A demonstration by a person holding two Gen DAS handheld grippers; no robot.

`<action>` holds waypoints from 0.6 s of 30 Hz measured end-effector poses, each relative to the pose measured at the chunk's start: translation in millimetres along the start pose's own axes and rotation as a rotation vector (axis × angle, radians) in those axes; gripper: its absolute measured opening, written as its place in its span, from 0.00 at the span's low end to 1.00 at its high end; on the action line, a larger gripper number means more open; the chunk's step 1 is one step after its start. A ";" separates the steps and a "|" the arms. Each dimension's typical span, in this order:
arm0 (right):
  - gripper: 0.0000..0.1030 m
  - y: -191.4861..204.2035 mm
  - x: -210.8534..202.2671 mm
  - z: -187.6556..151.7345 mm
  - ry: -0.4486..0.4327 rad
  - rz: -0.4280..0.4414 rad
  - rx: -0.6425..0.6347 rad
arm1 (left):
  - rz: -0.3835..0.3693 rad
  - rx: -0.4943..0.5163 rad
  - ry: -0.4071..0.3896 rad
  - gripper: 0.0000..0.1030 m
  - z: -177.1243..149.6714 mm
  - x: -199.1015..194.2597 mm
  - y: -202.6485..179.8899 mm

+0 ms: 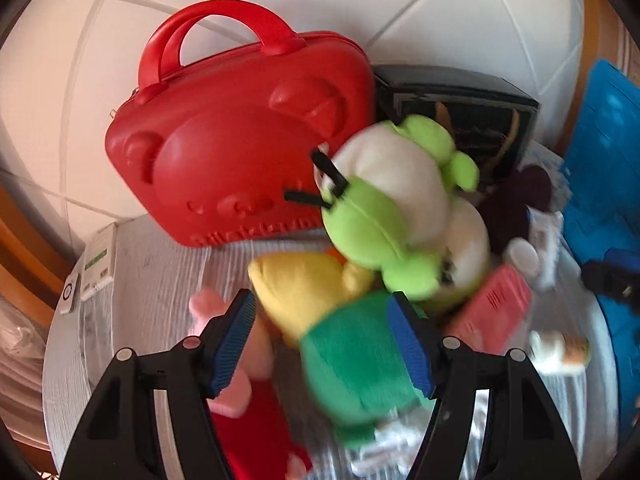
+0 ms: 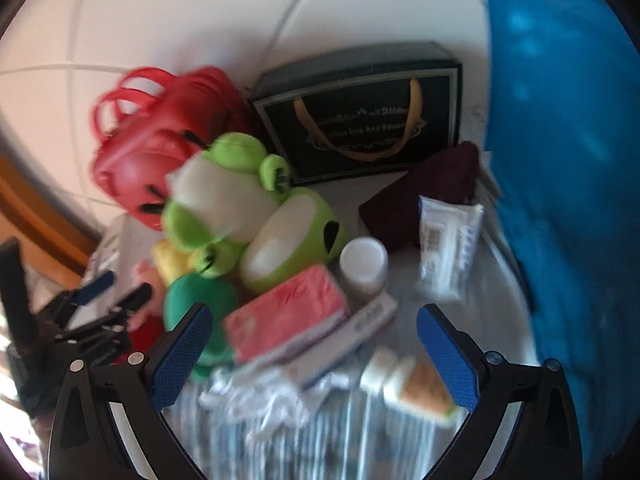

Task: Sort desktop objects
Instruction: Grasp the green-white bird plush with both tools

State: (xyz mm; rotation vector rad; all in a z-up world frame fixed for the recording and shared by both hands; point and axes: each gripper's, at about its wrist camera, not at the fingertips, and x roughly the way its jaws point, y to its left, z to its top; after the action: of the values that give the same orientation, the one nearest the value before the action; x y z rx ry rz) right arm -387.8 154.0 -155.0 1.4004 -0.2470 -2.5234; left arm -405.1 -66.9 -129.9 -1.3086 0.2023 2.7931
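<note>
A pile of objects lies on the white table (image 1: pixel 160 272). My left gripper (image 1: pixel 324 340) is open and hangs over a yellow and green plush toy (image 1: pixel 352 352), which shows between its blue pads without being pressed. A pink pig plush (image 1: pixel 240 380) lies under its left finger and a light green frog plush (image 1: pixel 384 216) just beyond. My right gripper (image 2: pixel 316 354) is open above a pink packet (image 2: pixel 284 316), a white box (image 2: pixel 360 320) and a small lying bottle (image 2: pixel 412 380). The left gripper (image 2: pixel 100 308) shows at that view's left edge.
A red bear-shaped case (image 1: pixel 240 152) and a black gift box (image 2: pixel 360 128) stand at the back against the white tiled wall. A blue bag (image 2: pixel 568 160) fills the right. A maroon pouch (image 2: pixel 432 192), a white tube (image 2: pixel 448 240) and a white-capped bottle (image 2: pixel 364 264) lie near it. Small white boxes (image 1: pixel 98 260) sit at the table's left edge.
</note>
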 end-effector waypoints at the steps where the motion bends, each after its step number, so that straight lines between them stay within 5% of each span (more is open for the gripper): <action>1: 1.00 1.1 17.1 8.4 0.009 -0.009 -0.012 | -0.003 -0.009 -0.012 0.65 7.9 5.9 2.4; 7: 1.00 5.3 101.6 40.1 0.087 0.048 -0.018 | -0.067 0.027 -0.019 0.66 56.4 48.3 -6.3; 10: 1.00 15.1 130.5 47.4 0.049 -0.009 -0.093 | -0.070 0.055 -0.029 0.76 57.9 57.3 -10.5; 13: 1.00 20.2 162.5 45.8 0.150 0.016 -0.135 | -0.039 0.059 -0.023 0.76 47.5 57.4 -2.3; 15: 0.89 10.2 173.1 40.6 0.214 0.116 -0.055 | -0.029 0.033 -0.004 0.76 36.0 57.7 7.5; 18: 0.77 13.6 156.4 29.8 0.192 0.101 -0.119 | -0.004 0.052 -0.006 0.76 19.8 47.1 9.8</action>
State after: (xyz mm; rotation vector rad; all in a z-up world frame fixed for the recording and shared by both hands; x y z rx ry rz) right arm -491.1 96.1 -262.3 1.5291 -0.1264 -2.2652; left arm -451.3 -74.4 -152.6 -1.2876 0.2702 2.7688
